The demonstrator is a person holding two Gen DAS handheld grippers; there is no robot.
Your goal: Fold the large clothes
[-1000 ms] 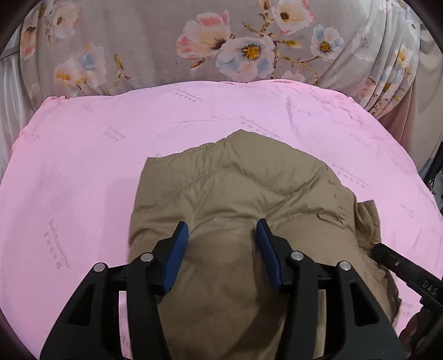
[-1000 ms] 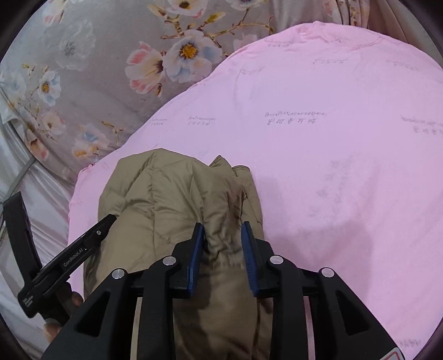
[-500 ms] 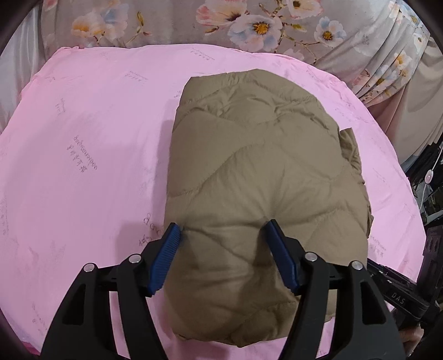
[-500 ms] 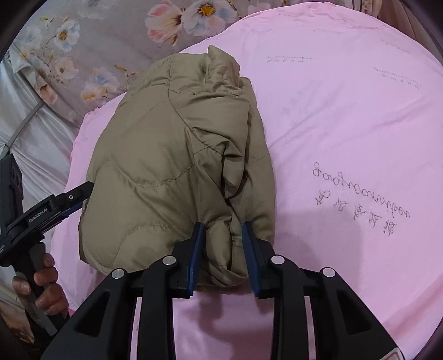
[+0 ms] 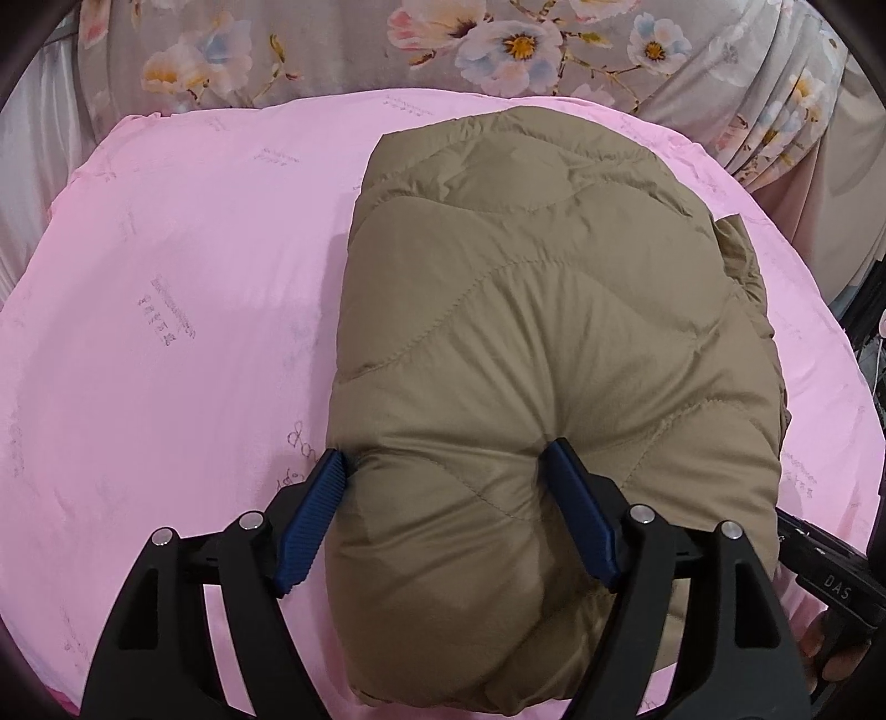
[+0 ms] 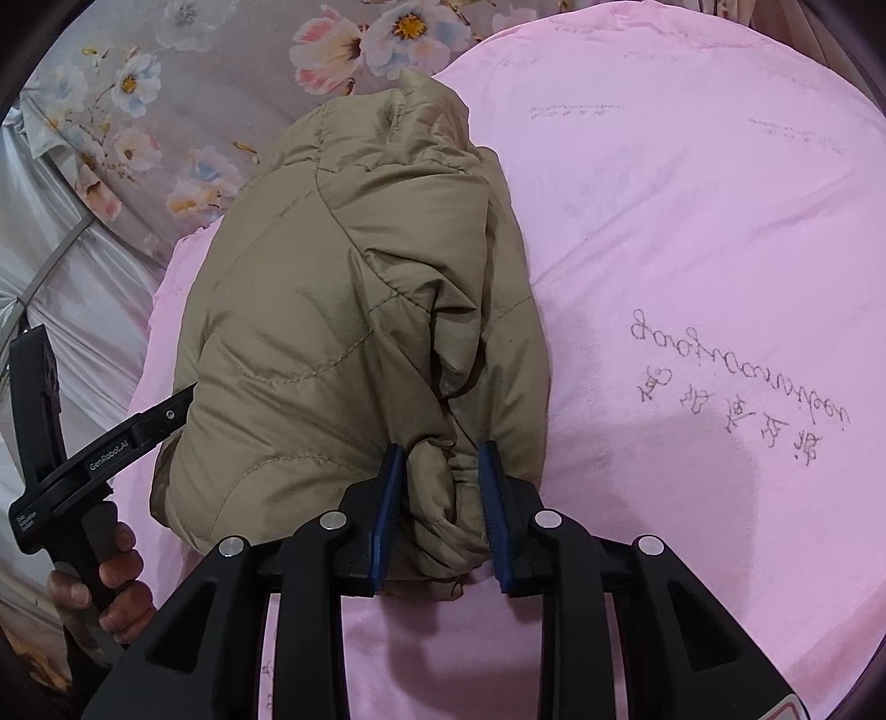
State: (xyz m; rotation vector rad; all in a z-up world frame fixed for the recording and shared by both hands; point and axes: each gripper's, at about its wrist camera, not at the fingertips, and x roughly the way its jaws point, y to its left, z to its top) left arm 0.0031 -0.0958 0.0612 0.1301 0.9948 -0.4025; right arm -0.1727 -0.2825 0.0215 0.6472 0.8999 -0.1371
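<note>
A tan quilted puffer jacket (image 5: 526, 277) lies as a folded bundle on the pink sheet (image 5: 166, 332). My left gripper (image 5: 443, 454) straddles its near left corner. Its jaws are opening, and a puffy fold bulges between the blue pads, loosely touching them. In the right wrist view the jacket (image 6: 332, 277) shows its bunched right side. My right gripper (image 6: 441, 450) pinches a crumpled fold at the near edge, its jaws closing on it. The left gripper's black body (image 6: 111, 448) and the hand (image 6: 105, 581) holding it appear at the left of that view.
The pink sheet (image 6: 692, 221) carries printed script and spreads wide to the right of the jacket. Grey floral fabric (image 5: 498, 44) lies beyond its far edge, and pleated floral cloth (image 5: 786, 111) hangs at the far right. The right gripper's black body (image 5: 830, 576) shows low right.
Both grippers came back toward me and down, and the jacket now lies flat as a bundle on the sheet. The left jaws have spread wider; the right jaws have narrowed on the fold.
</note>
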